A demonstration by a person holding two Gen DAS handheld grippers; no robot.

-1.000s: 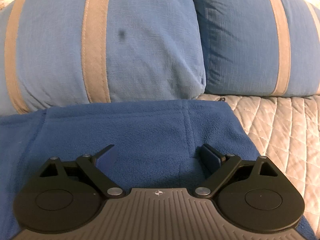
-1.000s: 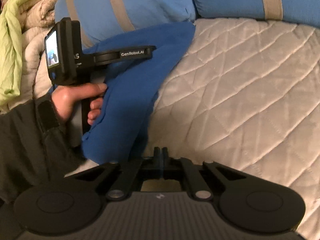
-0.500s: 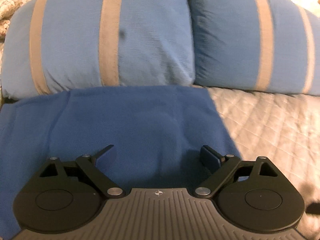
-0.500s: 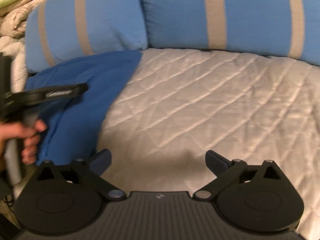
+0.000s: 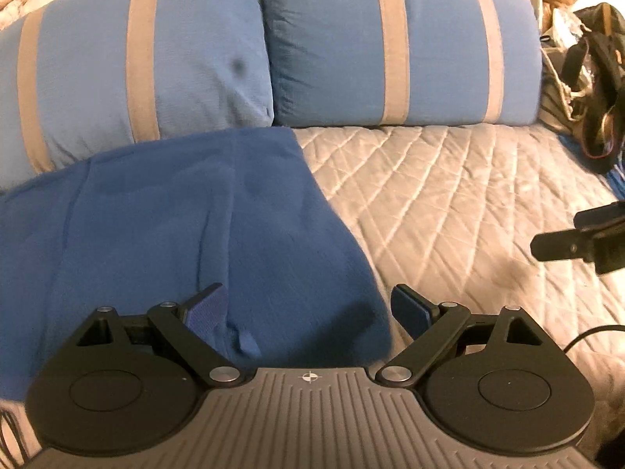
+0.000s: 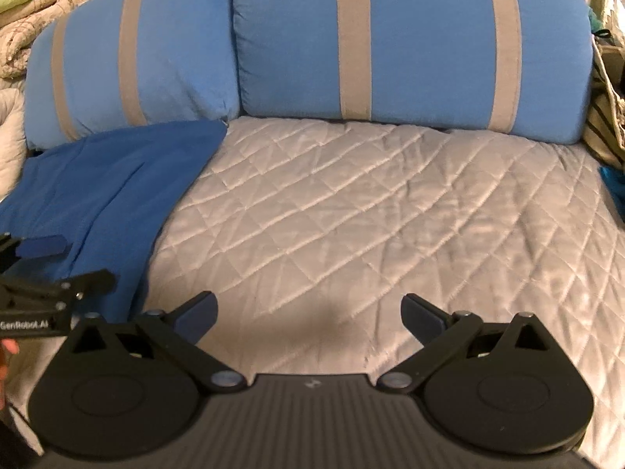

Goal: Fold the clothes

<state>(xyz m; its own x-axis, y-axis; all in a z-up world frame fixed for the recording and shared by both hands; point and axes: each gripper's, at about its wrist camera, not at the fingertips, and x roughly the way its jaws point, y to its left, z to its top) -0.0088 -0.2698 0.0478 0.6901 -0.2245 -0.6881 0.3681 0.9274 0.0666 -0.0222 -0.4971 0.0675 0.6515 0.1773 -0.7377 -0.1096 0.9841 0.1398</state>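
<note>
The garment point(image 5: 187, 219) at nine o'clock is plain deep blue. The quilt point(image 6: 390, 215) is pale grey, stitched in diamonds. The two pillows point(image 6: 410, 39) at twelve o'clock are lighter blue with tan vertical stripes. Both grippers are black, their pads point(image 6: 422, 314) navy.

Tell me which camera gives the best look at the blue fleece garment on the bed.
The left wrist view: the blue fleece garment fills its left half, seams and folds visible, reaching the striped pillows. The right wrist view shows it only at the left edge, smaller and partly behind the left gripper.
</note>
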